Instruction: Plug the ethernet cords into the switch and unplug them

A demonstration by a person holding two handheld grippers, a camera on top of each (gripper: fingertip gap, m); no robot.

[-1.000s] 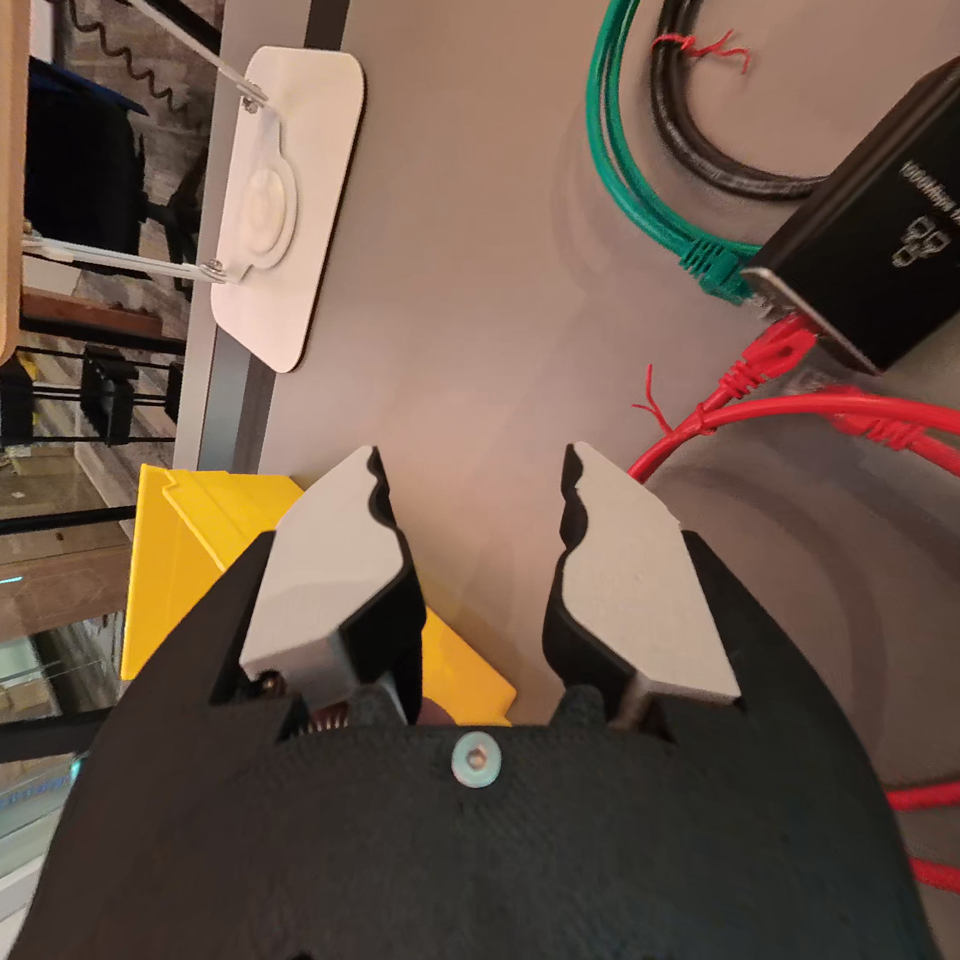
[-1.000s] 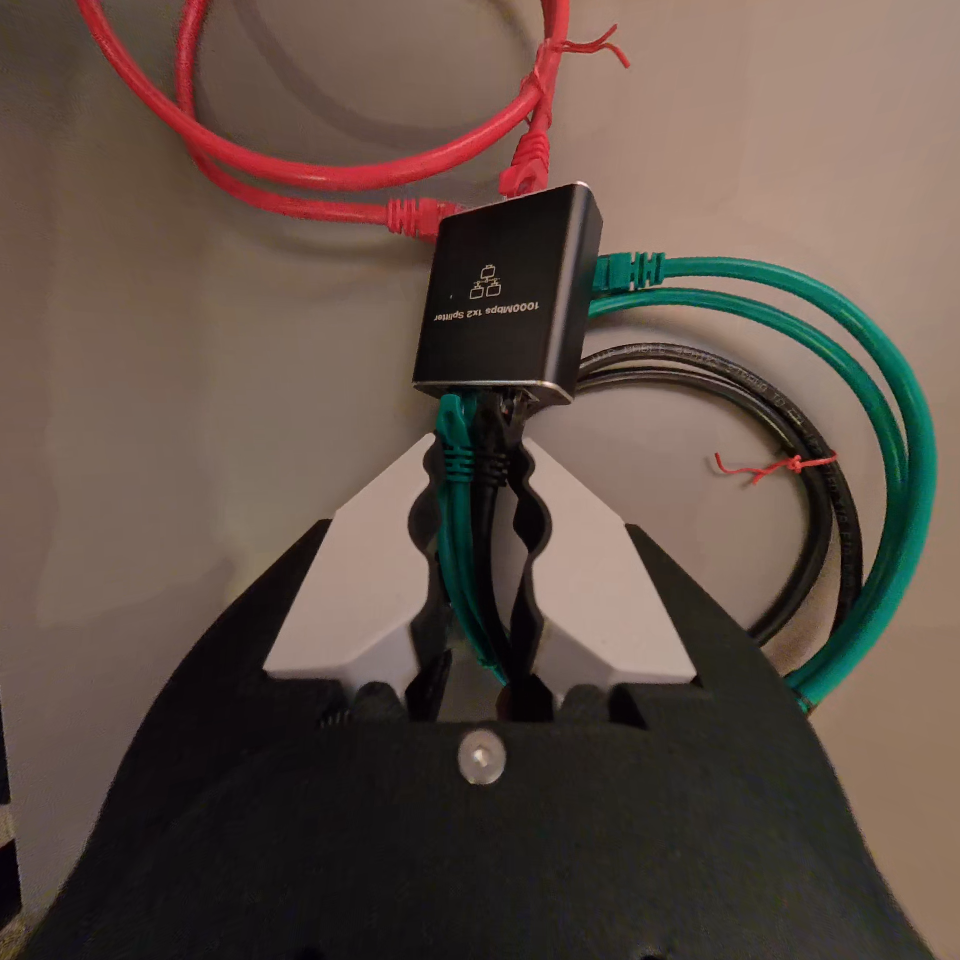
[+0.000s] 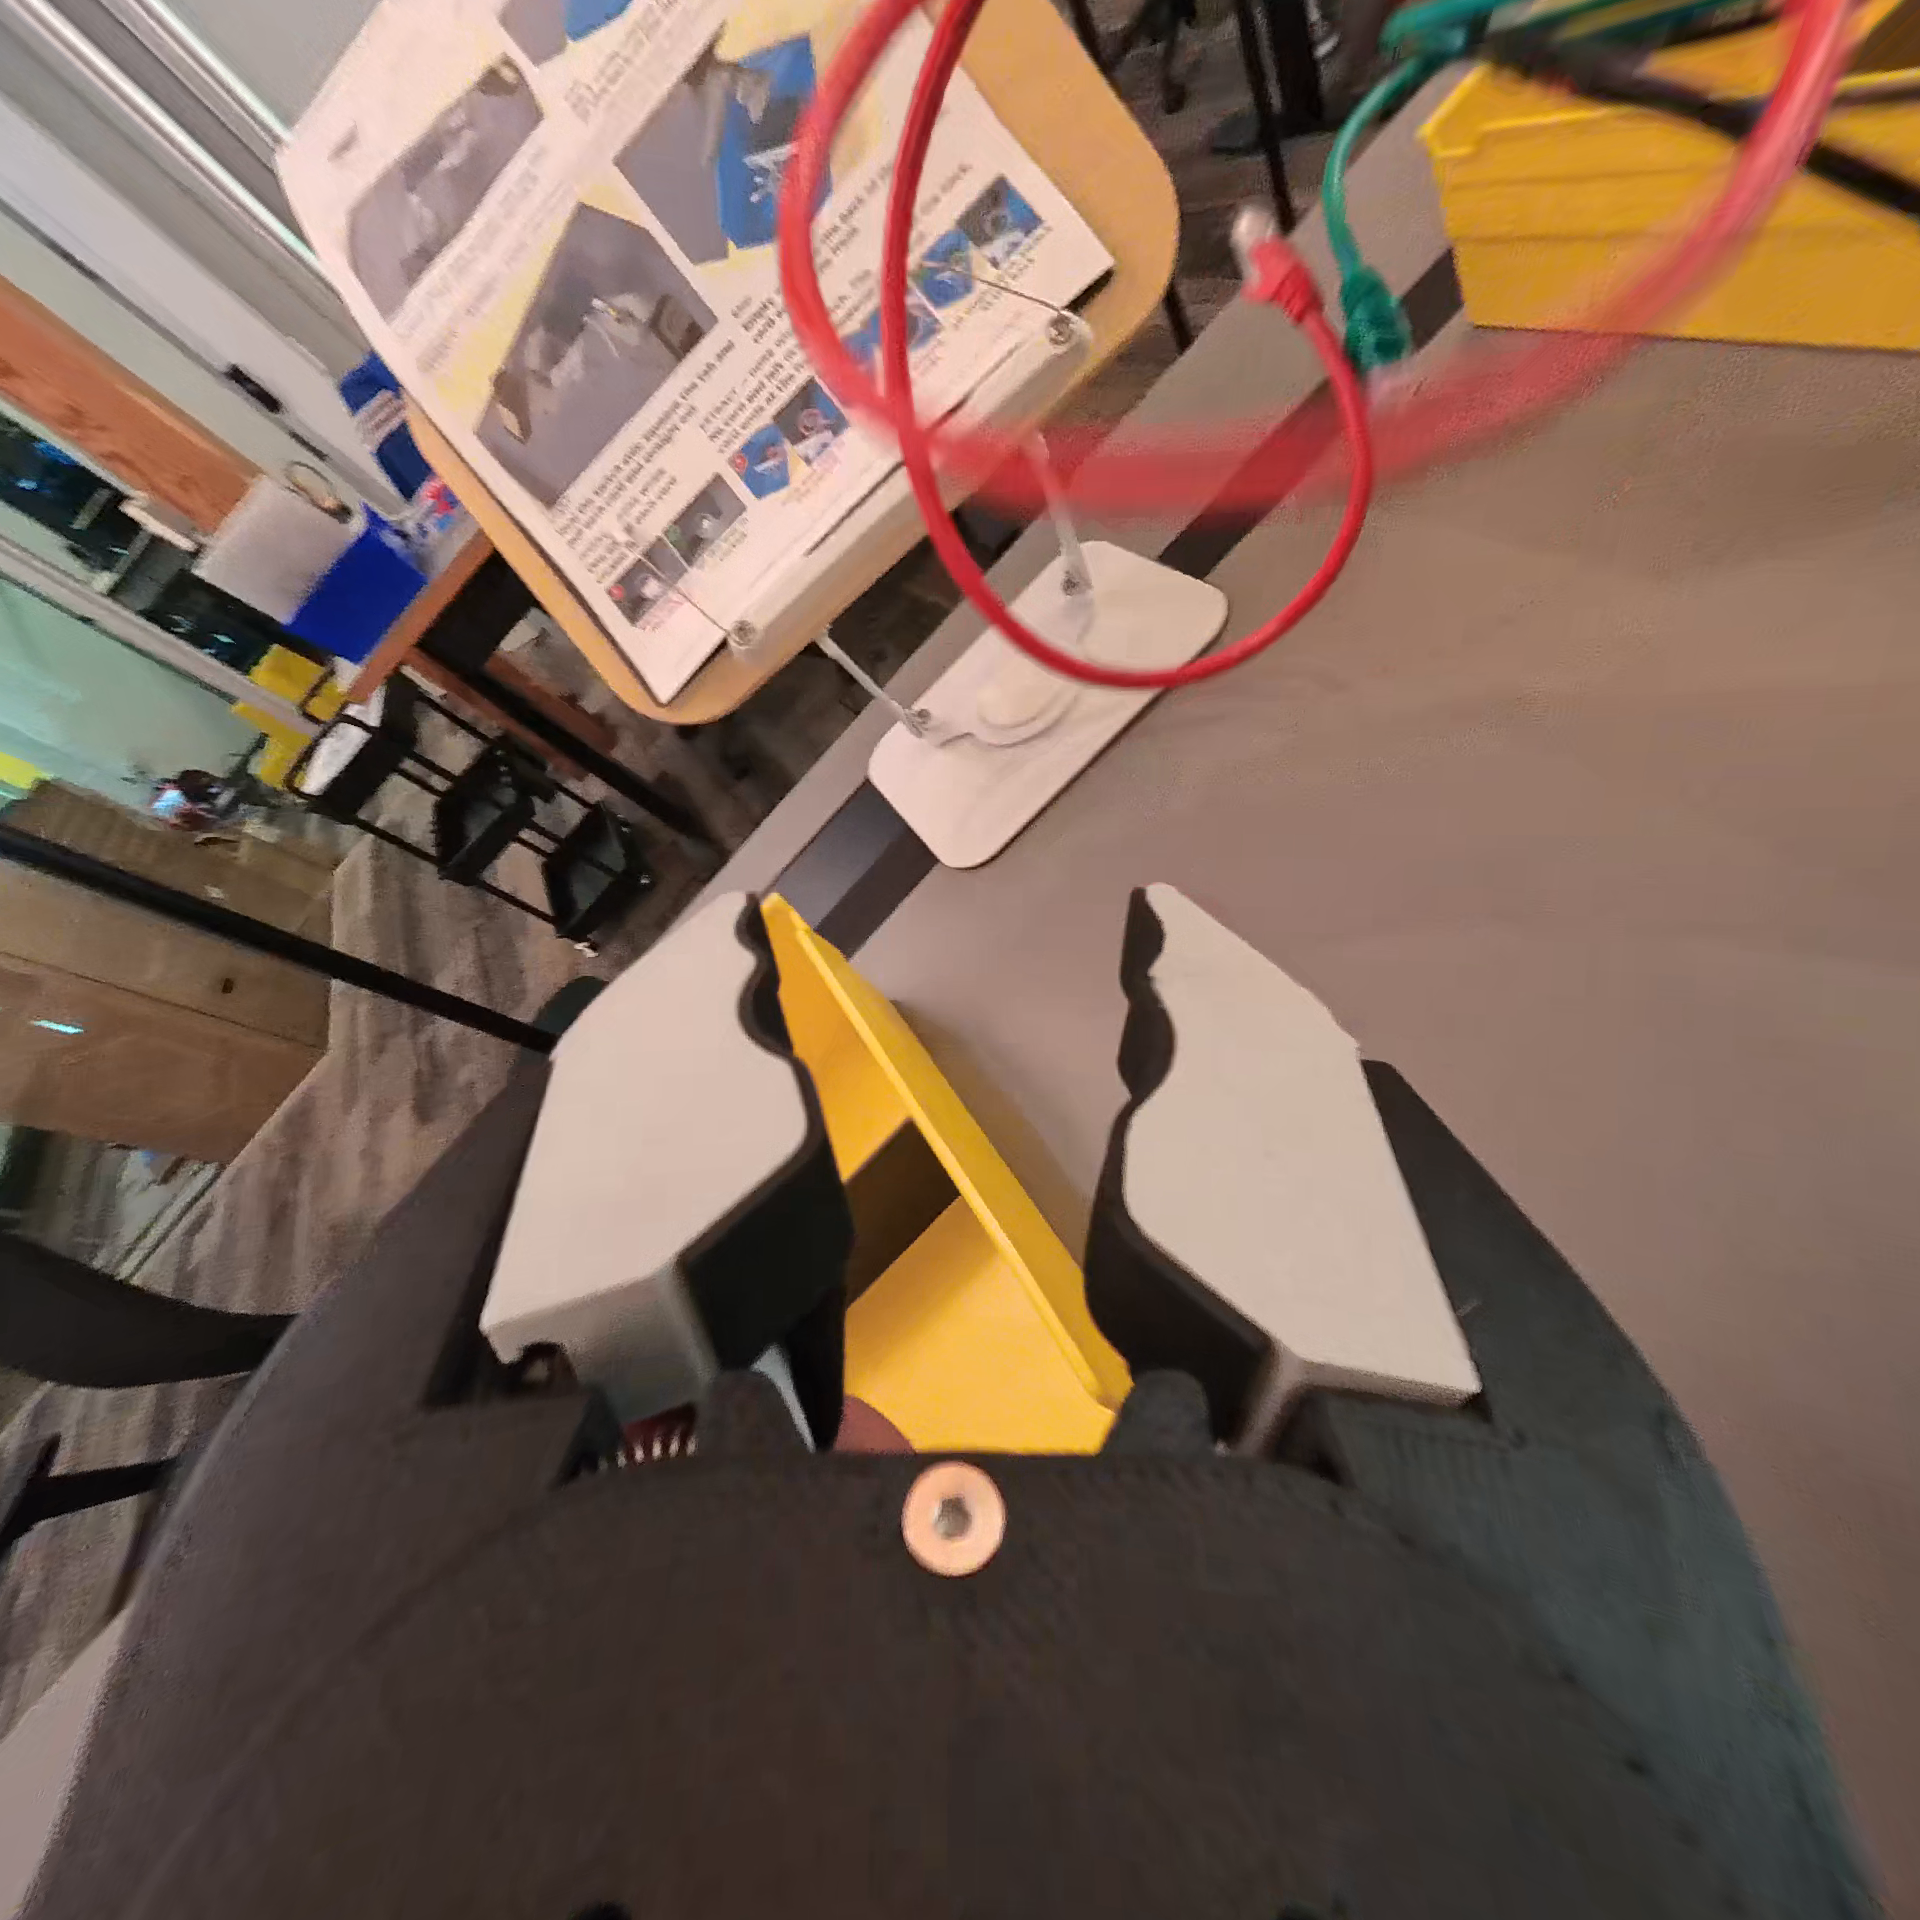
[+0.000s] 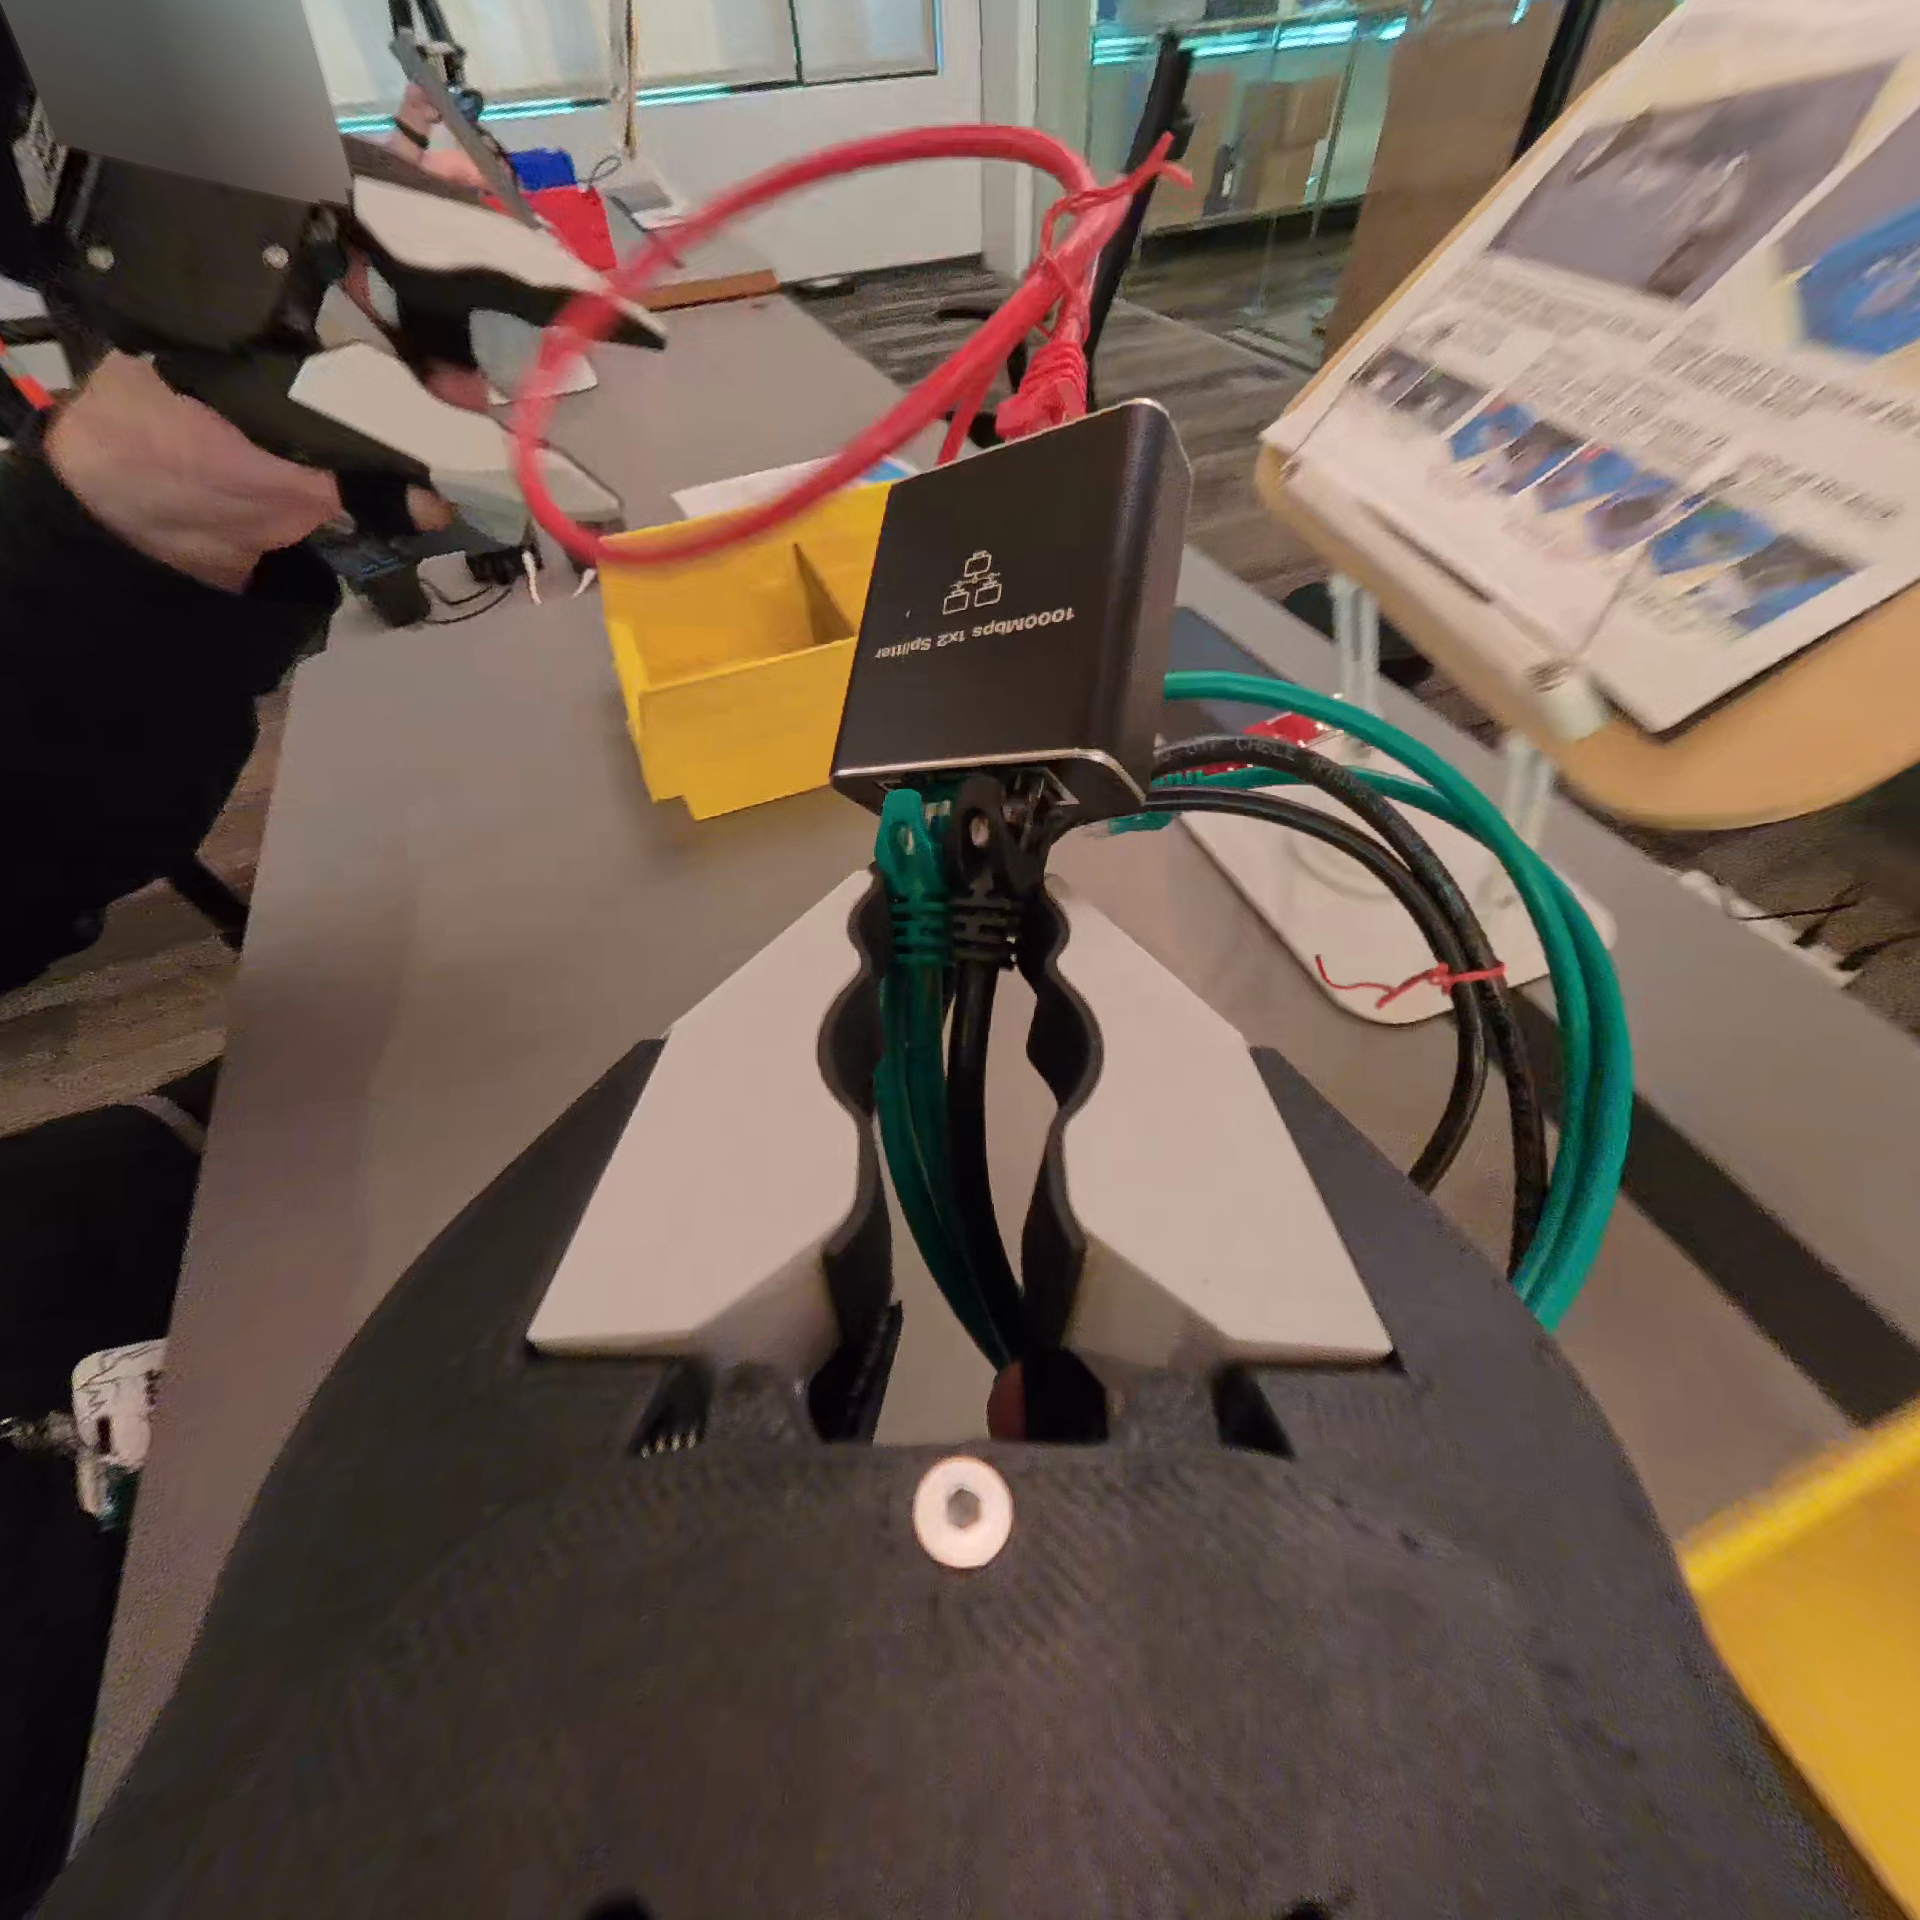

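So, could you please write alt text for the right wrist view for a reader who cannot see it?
The right gripper, shut on a green cord and a black cord, lifts the black switch they plug into above a grey table. A looped red cord hangs from its far side, near the left gripper.

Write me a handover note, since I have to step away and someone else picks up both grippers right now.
Right gripper: fingers shut on the green cord and black cord just behind their plugs, holding the black switch up off the grey table.
Left gripper: open, empty, held above the table near a yellow bin.
Done: green and black cords sit in the switch's near face; one red cord plug is in the far face.
Left: a second red plug and a second green plug dangle loose. Plug those if wanted, then unplug everything.
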